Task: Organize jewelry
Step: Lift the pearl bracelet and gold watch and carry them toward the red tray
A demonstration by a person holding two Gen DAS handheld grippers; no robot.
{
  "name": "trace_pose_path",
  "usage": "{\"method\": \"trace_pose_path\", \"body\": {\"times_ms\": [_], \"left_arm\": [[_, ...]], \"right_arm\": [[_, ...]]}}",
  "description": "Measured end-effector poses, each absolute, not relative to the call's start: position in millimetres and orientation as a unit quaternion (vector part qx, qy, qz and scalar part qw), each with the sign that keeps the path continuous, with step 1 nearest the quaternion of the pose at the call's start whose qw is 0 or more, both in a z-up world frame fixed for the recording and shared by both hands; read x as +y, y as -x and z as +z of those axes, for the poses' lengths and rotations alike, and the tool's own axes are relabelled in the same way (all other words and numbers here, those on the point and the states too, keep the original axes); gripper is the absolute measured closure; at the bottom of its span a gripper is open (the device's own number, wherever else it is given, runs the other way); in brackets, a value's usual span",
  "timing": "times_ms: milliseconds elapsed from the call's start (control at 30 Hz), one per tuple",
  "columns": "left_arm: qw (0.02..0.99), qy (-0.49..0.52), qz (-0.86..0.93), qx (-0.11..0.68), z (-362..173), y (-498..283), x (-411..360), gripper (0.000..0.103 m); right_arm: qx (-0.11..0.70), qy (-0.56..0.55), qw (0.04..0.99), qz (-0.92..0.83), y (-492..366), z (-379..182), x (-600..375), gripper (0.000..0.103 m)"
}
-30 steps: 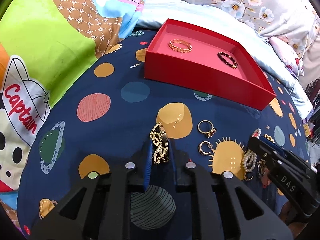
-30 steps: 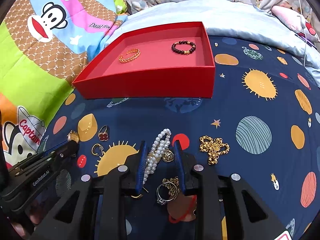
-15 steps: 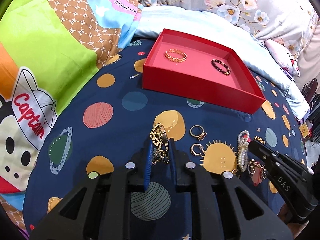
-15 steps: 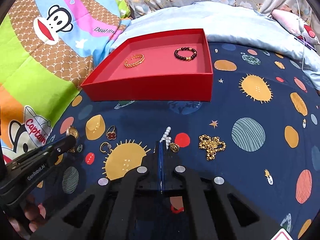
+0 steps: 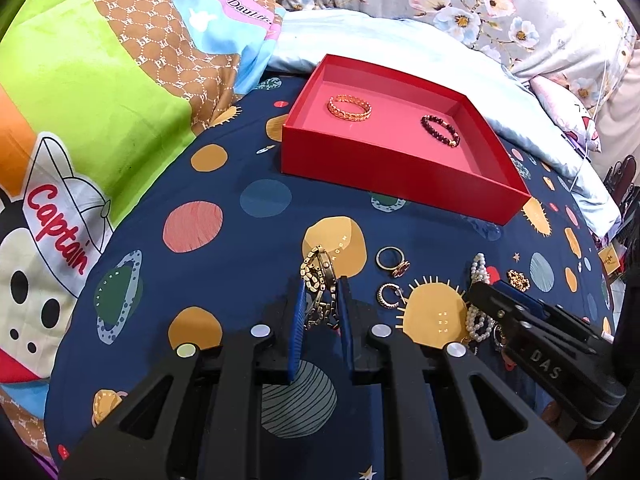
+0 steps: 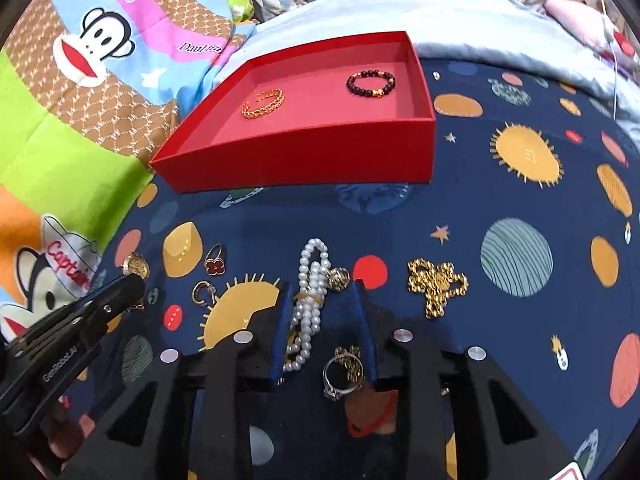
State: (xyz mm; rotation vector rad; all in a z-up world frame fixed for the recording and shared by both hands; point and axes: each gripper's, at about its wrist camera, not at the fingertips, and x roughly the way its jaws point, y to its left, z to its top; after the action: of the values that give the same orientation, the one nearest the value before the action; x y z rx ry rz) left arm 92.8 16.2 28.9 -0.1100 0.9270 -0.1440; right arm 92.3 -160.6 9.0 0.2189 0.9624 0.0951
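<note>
1. Two bracelets, a gold one (image 5: 350,107) and a dark beaded one (image 5: 440,130), lie in the red box (image 5: 396,170) on the bed, sorted.
2. Left gripper (image 5: 322,300): jaws clamped on a gold chain watch (image 5: 318,280), lifted, likely box-bound.
3. Right gripper (image 6: 324,312): jaws just opened, apart around the pearl bracelet (image 6: 310,292); pads not touching, likely regrasping.
4. Rings and chain wait loose on the bed.

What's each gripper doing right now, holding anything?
Left gripper: shut on the gold chain watch.
Right gripper: jaws just reopened, pearl strand between them, not clamped.
</note>
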Motion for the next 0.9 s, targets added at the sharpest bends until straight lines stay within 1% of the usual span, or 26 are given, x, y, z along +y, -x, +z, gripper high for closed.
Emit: {"method": "trace_pose_path", "body": {"times_ms": [67, 100, 133, 167, 300, 367, 400, 533, 633, 667, 700, 733, 800, 900], "left_arm": [[0.89, 0.052, -0.07, 0.447, 28.0, -94.6, 15.6, 0.088], [0.89, 0.053, -0.071, 0.447, 27.4, -94.6, 15.5, 0.088], [0.89, 0.054, -0.071, 0.448, 27.0, -95.3, 15.2, 0.088], [0.89, 0.053, -0.072, 0.448, 26.7, -95.9, 14.6, 0.088], [0.891, 0.05, -0.072, 0.446, 27.4, -96.8, 12.9, 0.089], [0.893, 0.048, -0.072, 0.442, 29.8, -96.8, 12.6, 0.096], [0.895, 0.043, -0.07, 0.438, 32.0, -96.6, 11.9, 0.096], [0.899, 0.038, -0.07, 0.431, 37.5, -96.5, 9.8, 0.096], [0.892, 0.045, -0.069, 0.444, 33.0, -97.1, 12.4, 0.095], [0.888, 0.052, -0.069, 0.452, 29.5, -97.1, 14.5, 0.094], [0.885, 0.056, -0.069, 0.458, 26.7, -97.6, 16.2, 0.088], [0.881, 0.06, -0.067, 0.464, 23.6, -97.7, 17.7, 0.078], [0.877, 0.067, -0.062, 0.471, 17.2, -97.9, 20.8, 0.071], [0.875, 0.066, -0.057, 0.476, 9.7, -101.6, 20.9, 0.071]], "right_arm": [[0.459, -0.097, 0.882, 0.045, -94.6, 8.8, -156.8, 0.072], [0.458, -0.09, 0.883, 0.044, -95.7, 8.8, -154.7, 0.073], [0.458, -0.08, 0.884, 0.041, -96.5, 8.6, -152.7, 0.082], [0.458, -0.075, 0.885, 0.042, -97.0, 8.3, -151.3, 0.088], [0.454, -0.075, 0.887, 0.044, -96.0, 11.5, -152.0, 0.089], [0.446, -0.08, 0.89, 0.044, -93.4, 16.7, -154.2, 0.089], [0.441, -0.081, 0.893, 0.044, -91.8, 20.4, -155.3, 0.089], [0.432, -0.083, 0.897, 0.043, -87.7, 30.4, -159.1, 0.089], [0.431, -0.086, 0.897, 0.044, -84.0, 32.4, -161.8, 0.089], [0.431, -0.088, 0.897, 0.043, -83.0, 32.2, -162.7, 0.089], [0.432, -0.091, 0.896, 0.043, -81.5, 31.5, -164.1, 0.089], [0.434, -0.092, 0.895, 0.044, -80.9, 30.5, -164.8, 0.089], [0.437, -0.096, 0.893, 0.044, -80.3, 27.7, -166.4, 0.089], [0.439, -0.099, 0.892, 0.045, -80.2, 24.6, -166.9, 0.089]]}}
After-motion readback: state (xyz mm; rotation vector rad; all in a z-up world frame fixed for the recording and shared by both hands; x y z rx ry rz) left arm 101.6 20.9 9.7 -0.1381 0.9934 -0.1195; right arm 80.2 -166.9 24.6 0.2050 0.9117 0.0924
